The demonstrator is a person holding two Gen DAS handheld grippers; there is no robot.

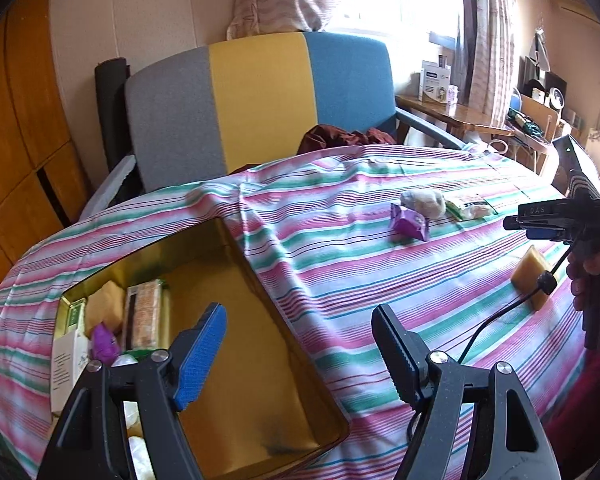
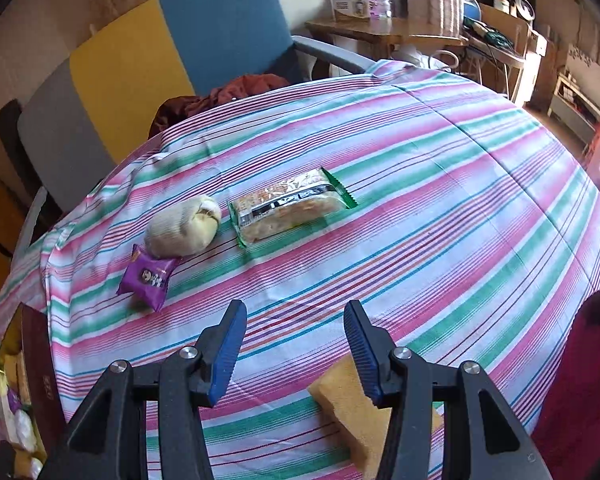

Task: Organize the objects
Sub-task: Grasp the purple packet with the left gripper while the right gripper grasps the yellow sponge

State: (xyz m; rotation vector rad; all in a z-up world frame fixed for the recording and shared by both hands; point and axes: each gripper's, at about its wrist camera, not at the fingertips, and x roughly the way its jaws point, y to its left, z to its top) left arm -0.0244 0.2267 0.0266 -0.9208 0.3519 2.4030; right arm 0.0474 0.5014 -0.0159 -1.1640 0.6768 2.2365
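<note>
A gold-lined box (image 1: 260, 360) sits on the striped tablecloth at the left and holds several snack packets, among them a purple one (image 1: 102, 340). My left gripper (image 1: 300, 344) is open and empty above the box's right wall. On the cloth lie a purple snack packet (image 2: 148, 276), a cream rolled sock (image 2: 184, 228), a green-edged cracker pack (image 2: 288, 204) and a yellow sponge (image 2: 352, 412). My right gripper (image 2: 296, 348) is open and empty, just above the sponge's left part. The right gripper also shows in the left wrist view (image 1: 540, 224).
A grey, yellow and blue chair (image 1: 260, 100) stands behind the table with dark red cloth (image 2: 228, 92) on its seat. A wooden desk with boxes (image 2: 364, 24) is at the back right. A black cable (image 1: 500, 316) runs across the cloth near the sponge.
</note>
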